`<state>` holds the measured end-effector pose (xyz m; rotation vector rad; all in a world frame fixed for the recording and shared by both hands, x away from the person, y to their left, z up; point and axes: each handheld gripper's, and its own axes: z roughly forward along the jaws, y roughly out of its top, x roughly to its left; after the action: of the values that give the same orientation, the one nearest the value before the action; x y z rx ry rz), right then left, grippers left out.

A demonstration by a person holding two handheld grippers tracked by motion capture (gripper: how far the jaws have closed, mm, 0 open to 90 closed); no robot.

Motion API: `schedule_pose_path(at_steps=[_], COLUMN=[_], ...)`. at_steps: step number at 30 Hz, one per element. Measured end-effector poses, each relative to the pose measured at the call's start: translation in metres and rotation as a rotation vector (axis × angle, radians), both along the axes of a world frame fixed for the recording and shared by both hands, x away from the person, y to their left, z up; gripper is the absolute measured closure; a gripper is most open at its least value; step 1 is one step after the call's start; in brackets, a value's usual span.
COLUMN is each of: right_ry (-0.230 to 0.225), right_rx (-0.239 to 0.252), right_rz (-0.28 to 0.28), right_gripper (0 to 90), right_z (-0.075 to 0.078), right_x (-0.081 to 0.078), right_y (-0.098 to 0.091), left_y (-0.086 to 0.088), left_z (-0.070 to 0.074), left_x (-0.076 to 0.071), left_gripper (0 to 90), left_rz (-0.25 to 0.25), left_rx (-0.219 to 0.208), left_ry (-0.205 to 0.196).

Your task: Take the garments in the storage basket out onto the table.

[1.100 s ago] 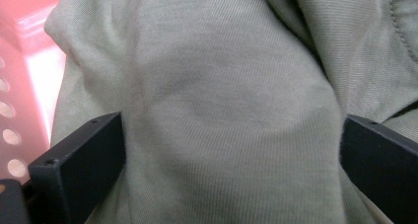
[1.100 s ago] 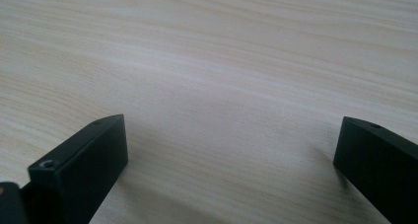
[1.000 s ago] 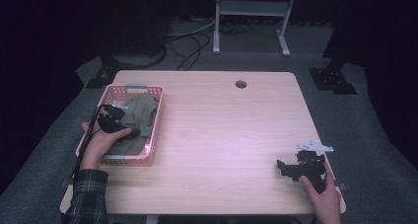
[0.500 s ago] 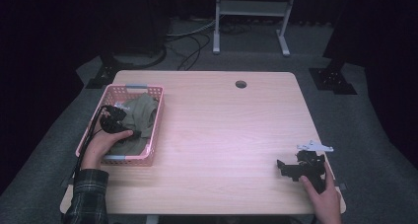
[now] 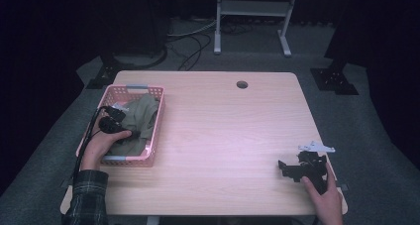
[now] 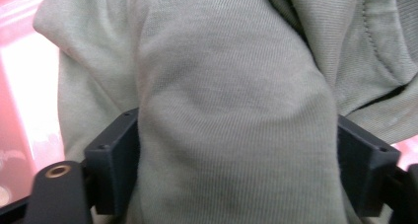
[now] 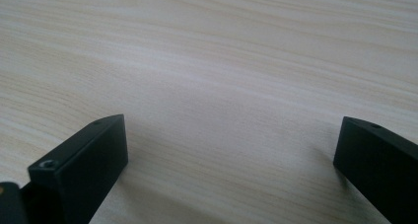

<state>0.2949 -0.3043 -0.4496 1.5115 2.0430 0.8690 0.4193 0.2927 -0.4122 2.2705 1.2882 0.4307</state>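
In the pink basket (image 5: 157,120), the left tongs (image 6: 236,169) have just been closing and pinch the grey-green garment (image 6: 231,86); the right tongs (image 7: 231,169) rest spread on the desk (image 5: 223,131).

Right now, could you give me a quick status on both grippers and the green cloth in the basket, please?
Left gripper in the pink basket, jaws just closing around a fold of green cloth. Right gripper open, resting on bare table. Nothing in the way.

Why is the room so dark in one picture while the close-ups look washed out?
High view: light falls on the table alone, the floor behind fades to black. Left gripper view: the green cloth is sharp, but the pink basket glares white. Right gripper view: the near wood is crisp, the far wood soft, with a pale sheen.
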Motion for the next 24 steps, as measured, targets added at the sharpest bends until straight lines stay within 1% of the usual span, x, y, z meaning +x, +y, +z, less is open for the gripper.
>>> schedule_pose_path(at_steps=[6,9,21,24], right_ry=[0.000,0.000,0.000,0.000], right_rx=[0.001,0.001,0.001,0.001], right_rz=[0.000,0.000,-0.001,-0.001], right_gripper=[0.0,0.0,0.0,0.0], right_z=[0.0000,0.0000,0.0000,0.0000], right_x=[0.0000,0.0000,0.0000,0.0000], right_y=[0.0000,0.0001,0.0001,0.0001], left_y=[0.0010,0.0018,0.0036,0.0030], left_z=[0.0012,0.0021,0.0052,0.0059], left_x=[-0.0017,-0.0027,-0.0051,-0.0055], left_gripper=[27.1,33.5,51.9,54.1], left_rz=[-0.004,-0.005,-0.028,-0.030], left_rx=[-0.002,-0.006,0.000,0.004], left_ry=[-0.009,-0.013,-0.025,-0.024])
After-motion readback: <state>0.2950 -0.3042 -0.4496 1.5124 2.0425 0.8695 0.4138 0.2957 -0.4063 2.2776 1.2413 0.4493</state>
